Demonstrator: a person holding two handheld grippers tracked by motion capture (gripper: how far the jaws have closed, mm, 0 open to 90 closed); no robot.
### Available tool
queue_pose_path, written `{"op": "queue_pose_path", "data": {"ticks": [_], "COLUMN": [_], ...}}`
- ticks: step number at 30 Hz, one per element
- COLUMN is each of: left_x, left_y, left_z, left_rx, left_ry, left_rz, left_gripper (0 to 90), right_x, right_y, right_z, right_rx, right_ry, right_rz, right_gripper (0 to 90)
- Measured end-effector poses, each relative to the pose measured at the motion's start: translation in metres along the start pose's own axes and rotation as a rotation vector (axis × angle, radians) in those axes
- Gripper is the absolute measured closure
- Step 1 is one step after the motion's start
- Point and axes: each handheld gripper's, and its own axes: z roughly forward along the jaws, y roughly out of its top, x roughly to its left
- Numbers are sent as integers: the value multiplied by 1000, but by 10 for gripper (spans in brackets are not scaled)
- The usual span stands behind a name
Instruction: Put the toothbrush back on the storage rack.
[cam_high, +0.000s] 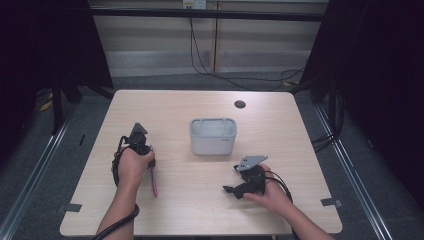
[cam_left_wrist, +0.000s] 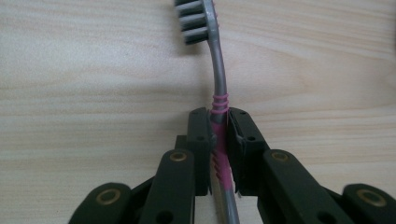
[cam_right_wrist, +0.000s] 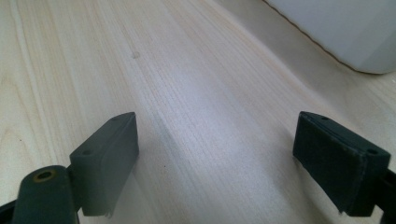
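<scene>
Item: toothbrush (cam_left_wrist: 219, 88), pink and grey, dark bristles. Location: flat on the table (cam_high: 200, 105), left of the white bin (cam_high: 213, 136); its pink tail (cam_high: 154, 181) points toward the person.

Left gripper (cam_left_wrist: 218, 140): jaws closed on the ribbed pink grip of the handle, pads pressing both sides; bristle head lies beyond the tips, still on the wood.

Right gripper (cam_right_wrist: 215, 154): jaws wide apart, holding nothing, low over bare table with the bin's corner ahead at upper right.

Progress: grasp made; lift not begun. Judged remaining: raise the toothbrush, carry it to the bin, release. The bin looks empty from above.

Pose: left hand (cam_high: 134, 165) wraps its gripper from above, tips aimed down at the table. Right hand (cam_high: 267, 192) rests near the table's front right, its gripper lying almost level, jaws toward the left.
</scene>
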Motion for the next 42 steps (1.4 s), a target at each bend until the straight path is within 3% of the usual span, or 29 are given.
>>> {"op": "queue_pose_path", "data": {"ticks": [8,23,42], "left_x": [4,-2,-8], "left_y": [0,-5,-9], "left_z": [-19,-42,-59], "left_rx": [-118,-315,-464], "left_ry": [-59,-107,-144], "left_rz": [53,137,204], "left_gripper": [805,806,806], "right_x": [0,0,0], "right_y": [0,0,0], "right_z": [0,0,0], "right_rx": [0,0,0], "right_ry": [0,0,0], "right_rz": [0,0,0], "right_gripper": [138,138,138]}}
